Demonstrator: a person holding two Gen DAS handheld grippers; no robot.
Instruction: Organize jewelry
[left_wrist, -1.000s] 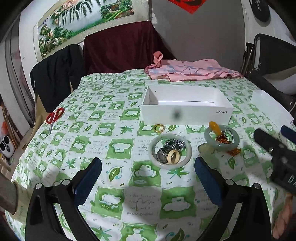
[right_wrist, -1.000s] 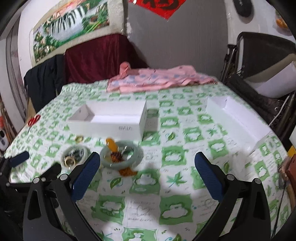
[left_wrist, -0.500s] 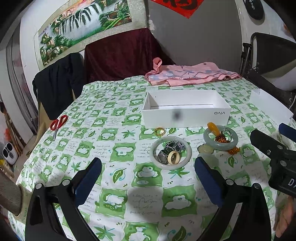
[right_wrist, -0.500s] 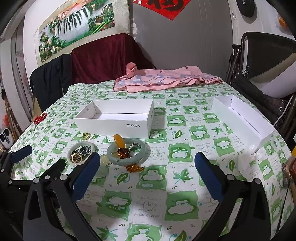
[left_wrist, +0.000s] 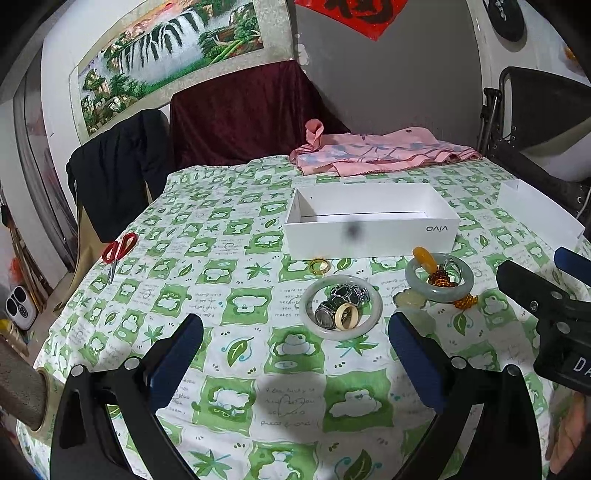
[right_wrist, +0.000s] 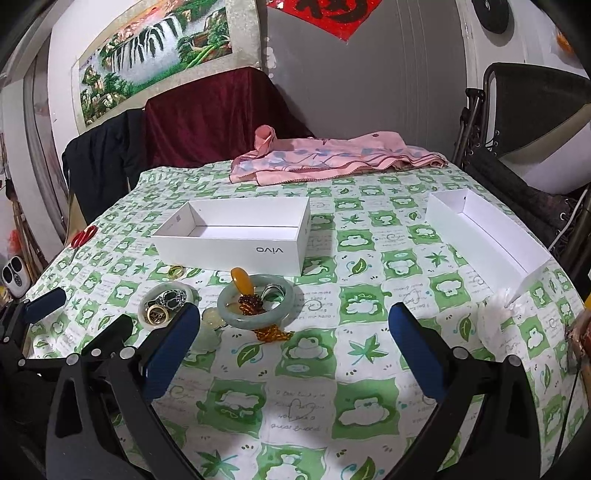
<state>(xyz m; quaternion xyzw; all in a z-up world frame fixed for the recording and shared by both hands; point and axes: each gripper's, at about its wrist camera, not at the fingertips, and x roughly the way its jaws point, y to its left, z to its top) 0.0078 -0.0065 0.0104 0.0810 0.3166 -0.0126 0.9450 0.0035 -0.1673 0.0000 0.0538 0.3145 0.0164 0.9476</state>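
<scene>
A pale jade bangle (left_wrist: 341, 306) lies on the tablecloth with rings and a metal watch band inside it. A greener jade bangle (left_wrist: 439, 277) to its right holds an amber ring, a silver ring and amber beads; it also shows in the right wrist view (right_wrist: 255, 301). A small gold ring (left_wrist: 320, 266) lies near the open white vivo box (left_wrist: 371, 221). A pale pendant (left_wrist: 409, 298) lies between the bangles. My left gripper (left_wrist: 295, 347) is open and empty, short of the pale bangle. My right gripper (right_wrist: 295, 343) is open and empty, to the right of the green bangle.
A second open white box (right_wrist: 484, 229) sits at the right. Red scissors (left_wrist: 119, 249) lie at the left edge. A pink cloth (right_wrist: 332, 158) lies at the far side. Chairs with dark clothes stand behind the table. A crumpled white tissue (right_wrist: 498, 314) lies by the right box.
Both grippers have pulled back and risen a little, so the jewelry sits farther ahead. Both stay open; nothing on the table moved.
</scene>
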